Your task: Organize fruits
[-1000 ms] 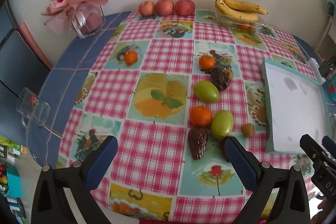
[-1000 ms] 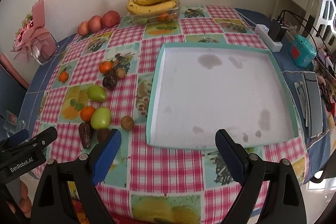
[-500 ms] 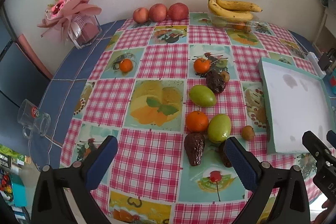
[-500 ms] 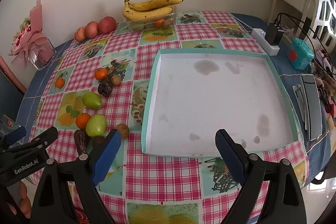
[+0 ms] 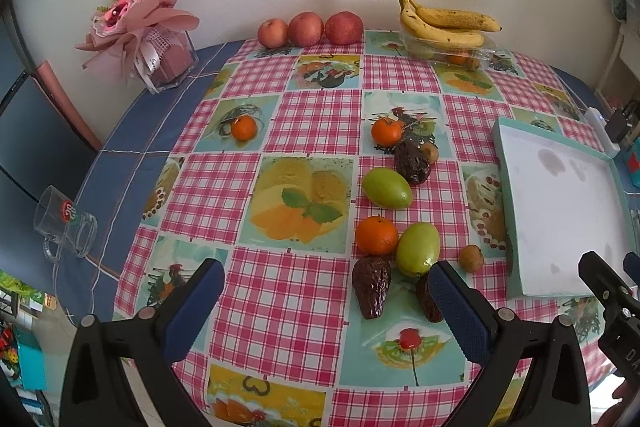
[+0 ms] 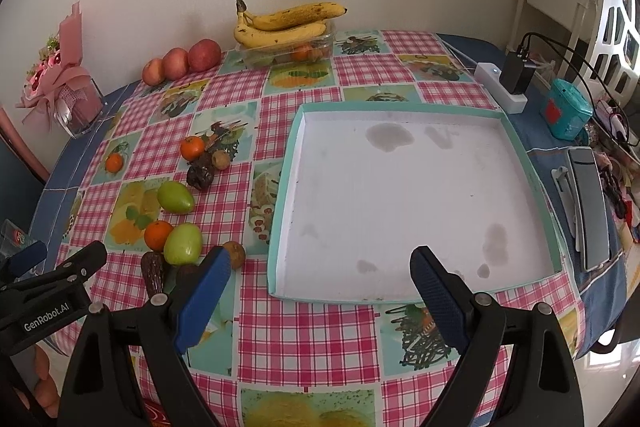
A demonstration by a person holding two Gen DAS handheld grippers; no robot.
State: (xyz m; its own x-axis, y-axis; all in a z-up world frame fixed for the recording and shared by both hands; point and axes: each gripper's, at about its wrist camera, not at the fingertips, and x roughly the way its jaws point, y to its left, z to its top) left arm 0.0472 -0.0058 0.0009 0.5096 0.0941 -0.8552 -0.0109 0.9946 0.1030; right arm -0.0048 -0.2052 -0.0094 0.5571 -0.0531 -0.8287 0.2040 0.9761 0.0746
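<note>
Loose fruit lies in a cluster on the checked tablecloth: two green mangoes (image 5: pixel 387 187) (image 5: pixel 418 249), an orange (image 5: pixel 377 235), dark wrinkled fruits (image 5: pixel 372 287) and a small brown fruit (image 5: pixel 471 258). Farther back sit two more oranges (image 5: pixel 386 131) (image 5: pixel 244 127). A white tray with a teal rim (image 6: pixel 286 187) lies to the right with nothing in it. My left gripper (image 5: pixel 323 279) hovers open near the table's front edge, its right finger beside the nearest fruits. Over the tray's near edge my right gripper (image 6: pixel 320 263) hangs open and holds nothing.
Three apples (image 5: pixel 306 29) and bananas (image 5: pixel 444 23) on a clear box line the back wall. A pink bouquet (image 5: pixel 148 23) and a glass mug (image 5: pixel 66 223) stand at the left. A power strip (image 6: pixel 500 87), a teal box (image 6: pixel 566 109) and a flat grey device (image 6: pixel 588 207) lie right of the tray.
Both cameras have drifted slightly, so the table sits a bit lower and farther off in each view. No fruit has moved and both grippers stay open.
</note>
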